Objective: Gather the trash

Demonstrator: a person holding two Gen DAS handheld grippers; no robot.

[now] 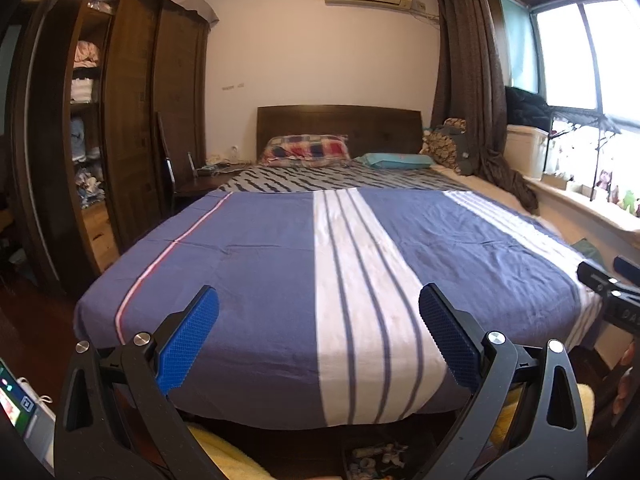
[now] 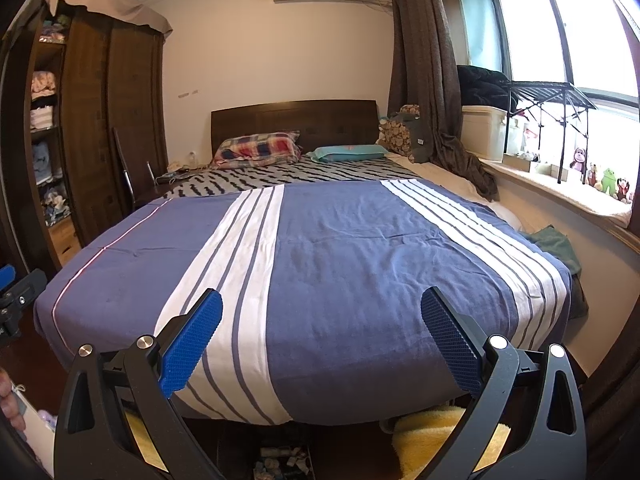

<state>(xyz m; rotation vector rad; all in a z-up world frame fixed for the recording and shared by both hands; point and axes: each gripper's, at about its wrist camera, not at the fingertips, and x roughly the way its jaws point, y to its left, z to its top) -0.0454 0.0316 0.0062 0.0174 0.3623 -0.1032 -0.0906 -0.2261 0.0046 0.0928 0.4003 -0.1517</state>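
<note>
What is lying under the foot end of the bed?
Below the bed edge, small crumpled scraps lie on the dark floor beside a yellow towel. Further underneath is hidden in shadow.

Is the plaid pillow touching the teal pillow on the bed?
Apart. The right wrist view shows striped sheet between the plaid pillow and the teal pillow.

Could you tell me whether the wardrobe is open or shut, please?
Open: the wardrobe shows bare shelves stacked with folded clothes on its left side.
</note>
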